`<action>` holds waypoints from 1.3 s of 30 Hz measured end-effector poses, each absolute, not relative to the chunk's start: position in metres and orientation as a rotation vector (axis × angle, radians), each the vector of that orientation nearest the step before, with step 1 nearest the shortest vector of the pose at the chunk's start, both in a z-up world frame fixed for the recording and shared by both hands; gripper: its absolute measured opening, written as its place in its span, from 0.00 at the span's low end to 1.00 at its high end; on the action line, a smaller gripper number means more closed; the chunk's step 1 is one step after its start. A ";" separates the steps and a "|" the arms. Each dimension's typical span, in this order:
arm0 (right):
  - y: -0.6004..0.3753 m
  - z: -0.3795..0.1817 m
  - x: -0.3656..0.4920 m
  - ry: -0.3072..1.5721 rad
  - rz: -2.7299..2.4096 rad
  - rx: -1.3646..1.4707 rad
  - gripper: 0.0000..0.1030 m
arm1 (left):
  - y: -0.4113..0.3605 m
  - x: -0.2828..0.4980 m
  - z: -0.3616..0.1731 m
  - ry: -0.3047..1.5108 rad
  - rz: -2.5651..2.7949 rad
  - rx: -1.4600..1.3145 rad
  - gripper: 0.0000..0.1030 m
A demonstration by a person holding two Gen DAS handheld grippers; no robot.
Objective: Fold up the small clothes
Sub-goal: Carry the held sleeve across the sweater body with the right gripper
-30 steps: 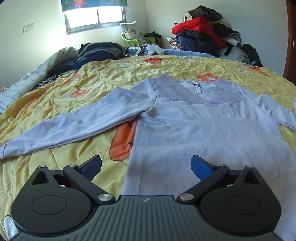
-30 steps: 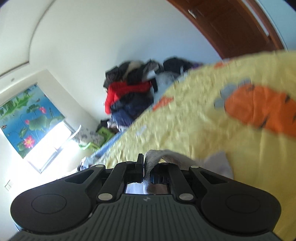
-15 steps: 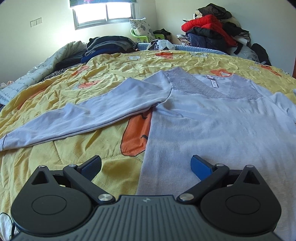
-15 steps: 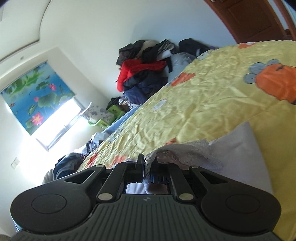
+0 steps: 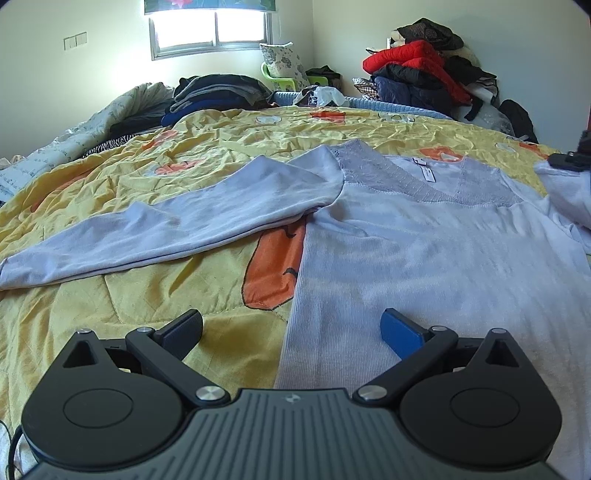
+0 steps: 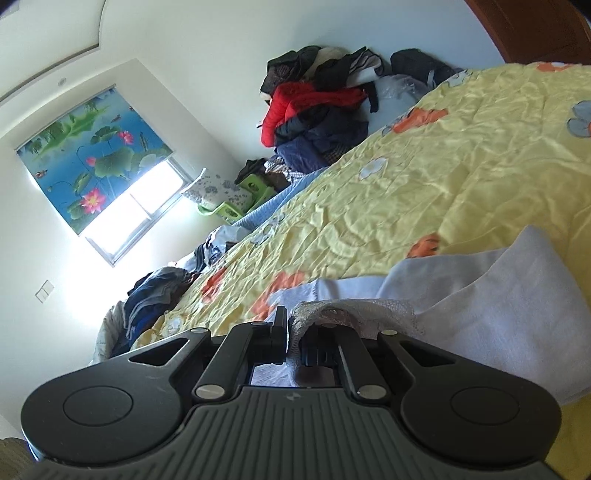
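Lying flat, pale top (image 5: 424, 251), neckline facing the window (image 5: 210, 31).

Left hand-held gripper (image 5: 291, 326) jaws spread wide, level; right hand-held gripper (image 6: 293, 334) clamped, tilted

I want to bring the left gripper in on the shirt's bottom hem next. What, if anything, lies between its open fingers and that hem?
Nothing visible does. The left gripper is open just above the lavender long-sleeve shirt, whose hem edge runs between its fingers, with only yellow quilt beside it. The right gripper is shut on the shirt's lace trim.
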State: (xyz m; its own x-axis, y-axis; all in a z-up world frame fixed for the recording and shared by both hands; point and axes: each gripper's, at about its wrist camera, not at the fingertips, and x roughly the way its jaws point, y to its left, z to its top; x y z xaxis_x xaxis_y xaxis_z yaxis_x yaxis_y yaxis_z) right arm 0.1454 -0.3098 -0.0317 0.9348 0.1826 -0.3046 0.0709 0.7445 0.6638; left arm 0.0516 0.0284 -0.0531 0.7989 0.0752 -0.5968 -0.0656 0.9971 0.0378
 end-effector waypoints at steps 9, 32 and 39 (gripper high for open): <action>-0.270 -0.024 0.170 0.417 0.133 0.698 0.10 | 0.038 0.050 -0.055 0.650 0.060 -0.054 1.00; -0.162 -0.006 0.234 0.518 0.257 0.569 0.12 | 0.038 0.048 -0.056 0.650 0.060 -0.057 1.00; -0.128 -0.011 0.247 0.551 0.306 0.547 0.12 | 0.038 0.048 -0.056 0.650 0.061 -0.056 1.00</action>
State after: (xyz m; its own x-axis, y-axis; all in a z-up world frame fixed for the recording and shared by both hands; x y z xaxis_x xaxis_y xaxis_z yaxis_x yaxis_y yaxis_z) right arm 0.2473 -0.1278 -0.0108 0.8125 0.4143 -0.4102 -0.1299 0.8145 0.5654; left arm 0.0476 0.0383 -0.0564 0.7945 0.0387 -0.6060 -0.0739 0.9967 -0.0333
